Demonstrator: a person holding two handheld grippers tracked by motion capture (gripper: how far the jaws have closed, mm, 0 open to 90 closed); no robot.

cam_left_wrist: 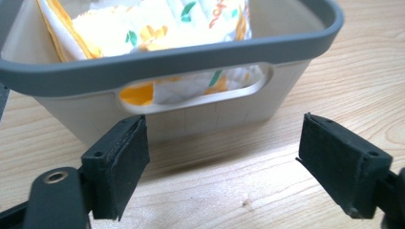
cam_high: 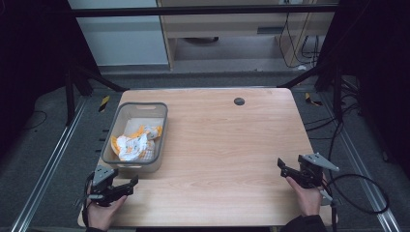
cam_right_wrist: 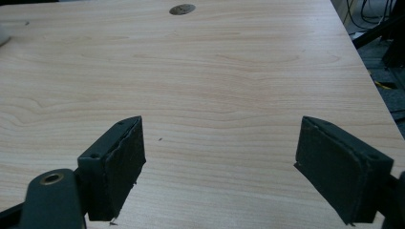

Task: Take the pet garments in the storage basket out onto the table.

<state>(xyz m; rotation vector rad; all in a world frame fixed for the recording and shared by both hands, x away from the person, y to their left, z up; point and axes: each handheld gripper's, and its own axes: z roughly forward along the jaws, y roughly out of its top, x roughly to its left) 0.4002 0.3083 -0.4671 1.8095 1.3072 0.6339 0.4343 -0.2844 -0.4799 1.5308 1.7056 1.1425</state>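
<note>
The cloth (cam_high: pixel 133 145) is sitting crumpled inside the grey bin (cam_high: pixel 109 133) at the table's (cam_high: pixel 217 145) left side. I'm hovering the left gripper (cam_left_wrist: pixel 224 148) just short of the bin's near wall, jaws wide, nothing held. The right gripper (cam_right_wrist: pixel 219 162) is idling wide over bare wood. I'm guessing the next move is reaching over the rim for the cloth.

Light wooden table (cam_high: pixel 227 145), grain running left to right. Small dark round disc (cam_high: pixel 239 101) set in the tabletop near the far edge, right of centre. Grey floor around. Black cables (cam_high: pixel 309 48) hang at far right. Yellow-black tape marks (cam_high: pixel 104 103) beside the far corners.
</note>
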